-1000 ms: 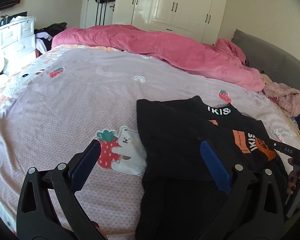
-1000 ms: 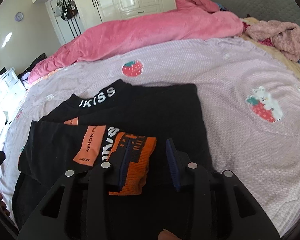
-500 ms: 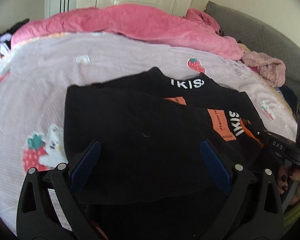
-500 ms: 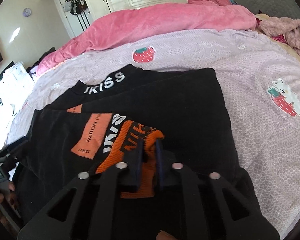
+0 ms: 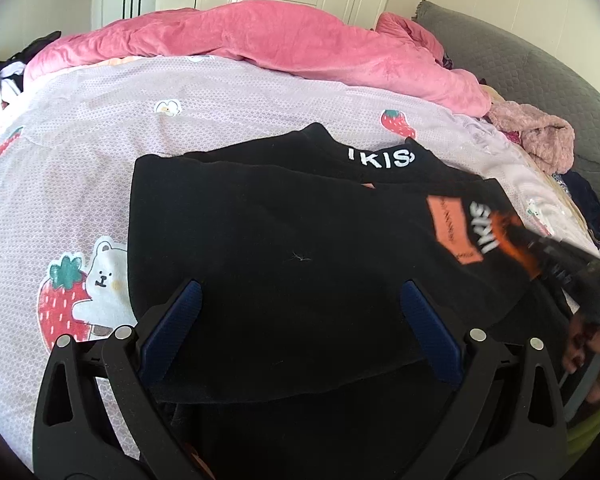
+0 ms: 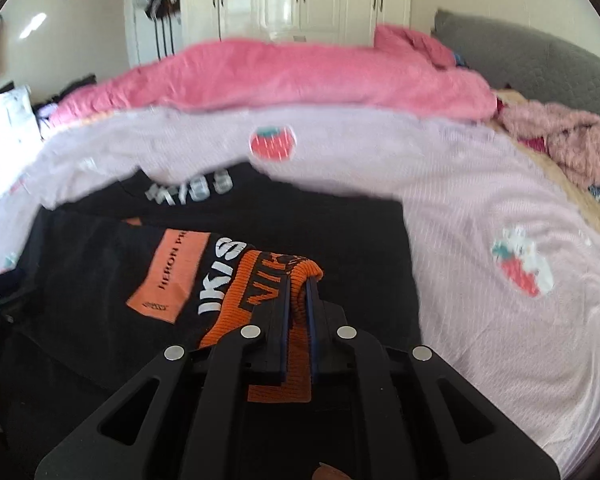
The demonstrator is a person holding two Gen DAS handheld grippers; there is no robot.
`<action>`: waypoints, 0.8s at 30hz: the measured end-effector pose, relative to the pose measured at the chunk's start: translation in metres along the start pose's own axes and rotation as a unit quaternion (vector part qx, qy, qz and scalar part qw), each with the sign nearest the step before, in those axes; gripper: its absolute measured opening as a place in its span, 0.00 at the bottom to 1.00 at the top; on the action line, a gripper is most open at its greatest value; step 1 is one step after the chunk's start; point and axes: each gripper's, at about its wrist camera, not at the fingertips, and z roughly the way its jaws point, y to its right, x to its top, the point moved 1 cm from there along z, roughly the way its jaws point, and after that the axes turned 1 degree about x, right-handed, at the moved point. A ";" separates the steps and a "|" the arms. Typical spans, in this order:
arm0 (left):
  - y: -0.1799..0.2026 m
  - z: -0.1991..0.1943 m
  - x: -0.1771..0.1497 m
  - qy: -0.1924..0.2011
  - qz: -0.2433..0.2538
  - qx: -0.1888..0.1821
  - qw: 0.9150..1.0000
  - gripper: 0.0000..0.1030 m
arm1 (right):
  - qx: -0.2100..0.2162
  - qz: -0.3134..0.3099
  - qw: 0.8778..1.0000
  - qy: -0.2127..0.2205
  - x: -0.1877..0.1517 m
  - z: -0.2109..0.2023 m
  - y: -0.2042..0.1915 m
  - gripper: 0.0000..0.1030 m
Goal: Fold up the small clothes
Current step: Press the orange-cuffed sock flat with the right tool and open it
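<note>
Our black top lies flat on the bed. Our right gripper pinches its orange cuff; our left gripper is wide open. Next we carry the sleeve across

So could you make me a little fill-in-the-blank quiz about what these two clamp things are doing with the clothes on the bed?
1. The right gripper is shut on an ____ knit cuff.
2. The left gripper has its jaws ____, gripping nothing.
3. The black garment lies on a bedsheet printed with bears and ____.
4. The bunched blanket at the far side of the bed is ____.

Missing words: orange; open; strawberries; pink
</note>
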 end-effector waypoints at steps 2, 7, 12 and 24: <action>0.000 0.001 0.000 -0.001 0.000 0.000 1.000 0.91 | -0.009 -0.001 1.000 -0.003 -0.002 0.002 0.000 0.09; -0.001 0.000 -0.001 -0.001 0.003 0.001 1.000 0.91 | -0.020 0.023 1.000 -0.004 -0.004 0.000 0.015 0.14; -0.002 -0.006 -0.001 0.007 -0.006 0.000 1.000 0.91 | 0.002 0.053 0.998 0.022 -0.008 -0.025 0.027 0.15; -0.013 -0.016 -0.014 -0.013 -0.013 0.038 0.999 0.91 | 0.109 -0.029 0.993 0.025 -0.009 -0.049 -0.049 0.16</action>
